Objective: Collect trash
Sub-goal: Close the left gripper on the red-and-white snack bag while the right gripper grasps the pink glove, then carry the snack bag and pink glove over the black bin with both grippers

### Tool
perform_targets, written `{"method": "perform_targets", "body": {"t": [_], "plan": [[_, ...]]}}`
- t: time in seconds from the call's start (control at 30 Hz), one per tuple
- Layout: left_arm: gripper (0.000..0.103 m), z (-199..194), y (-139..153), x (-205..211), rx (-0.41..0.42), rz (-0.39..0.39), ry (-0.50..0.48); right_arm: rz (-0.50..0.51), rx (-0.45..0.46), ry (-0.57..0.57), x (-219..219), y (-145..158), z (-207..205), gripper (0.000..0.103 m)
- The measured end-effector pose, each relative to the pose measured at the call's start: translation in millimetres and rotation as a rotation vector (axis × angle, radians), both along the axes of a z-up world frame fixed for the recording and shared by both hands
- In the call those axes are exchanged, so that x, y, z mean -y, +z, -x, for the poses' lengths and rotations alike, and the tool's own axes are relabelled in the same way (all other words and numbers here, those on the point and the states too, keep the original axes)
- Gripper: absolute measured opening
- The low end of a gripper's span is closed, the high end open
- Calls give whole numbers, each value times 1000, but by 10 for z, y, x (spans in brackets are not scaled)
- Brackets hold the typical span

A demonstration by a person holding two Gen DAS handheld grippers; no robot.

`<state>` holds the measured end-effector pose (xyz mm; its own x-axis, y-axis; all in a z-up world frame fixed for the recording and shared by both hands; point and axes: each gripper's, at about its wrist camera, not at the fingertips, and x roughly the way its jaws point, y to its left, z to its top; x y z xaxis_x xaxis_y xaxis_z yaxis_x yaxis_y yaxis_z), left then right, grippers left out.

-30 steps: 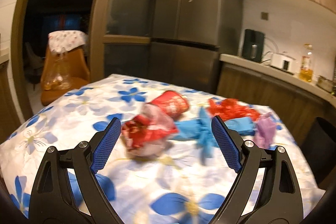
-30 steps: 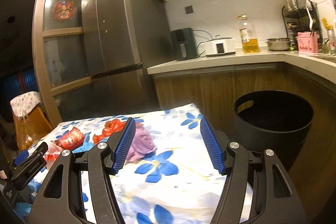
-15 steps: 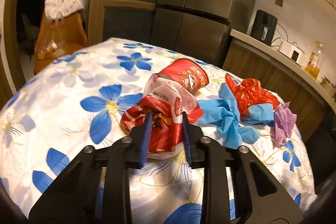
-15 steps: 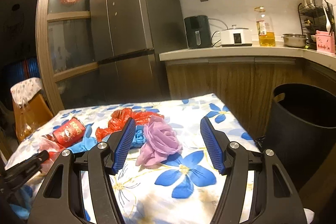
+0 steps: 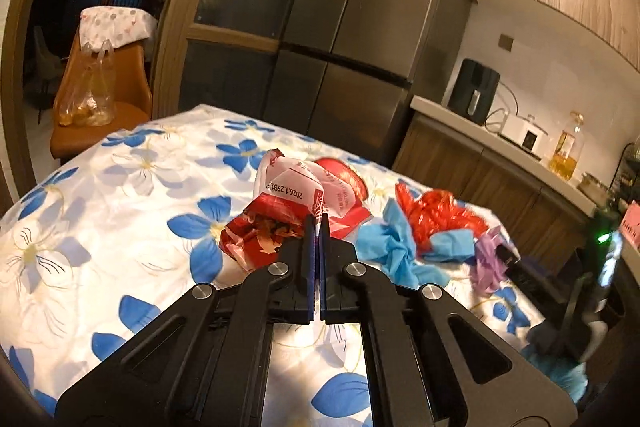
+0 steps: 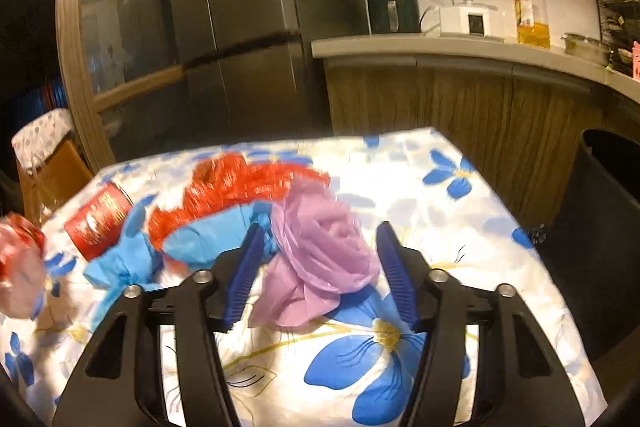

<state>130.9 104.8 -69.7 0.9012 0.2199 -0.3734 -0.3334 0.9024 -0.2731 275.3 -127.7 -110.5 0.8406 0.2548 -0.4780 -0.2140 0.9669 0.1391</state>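
My left gripper (image 5: 319, 227) is shut on a crumpled red and white wrapper (image 5: 296, 211) and holds it just above the flowered tablecloth (image 5: 120, 187). Behind it lie a red can (image 5: 348, 177), blue crumpled paper (image 5: 384, 247), a red plastic bag (image 5: 436, 217) and a purple plastic bag (image 5: 486, 259). My right gripper (image 6: 320, 251) is open with the purple bag (image 6: 320, 247) between its fingers on the table. The red bag (image 6: 240, 183), blue paper (image 6: 208, 239) and red can (image 6: 98, 219) lie to its left. The held wrapper (image 6: 18, 255) shows at the far left.
A black trash bin (image 6: 608, 227) stands on the floor right of the table. A wooden counter (image 6: 460, 51) with appliances and an oil bottle runs behind. A steel fridge (image 5: 360, 27) stands at the back. An orange chair (image 5: 100, 95) with a plastic bag is beyond the table's left side.
My left gripper has closed fully on the red and white wrapper and lifted it a little. My right gripper has moved forward and down so the purple bag is between its open fingers.
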Motion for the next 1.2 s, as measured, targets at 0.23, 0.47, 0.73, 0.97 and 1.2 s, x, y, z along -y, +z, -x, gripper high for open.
{"method": "perform_targets", "body": {"t": [0.23,0.47,0.73,0.97,1.2], "plan": [[0,1,55,4,2,-13,0,-17,-72,9,16,-95,-117,11],[0,15,101,73,-9,-38,0,-41,30,12,103,126,137,2],[0,34,162,285,-10,-65,-33,-83,122,9,397,438,639,2],[0,22,211,587,-5,-84,-89,-102,191,-5,664,666,1030,2],[0,-43,260,945,-1,-86,-171,-99,232,-50,968,799,1235,2]]}}
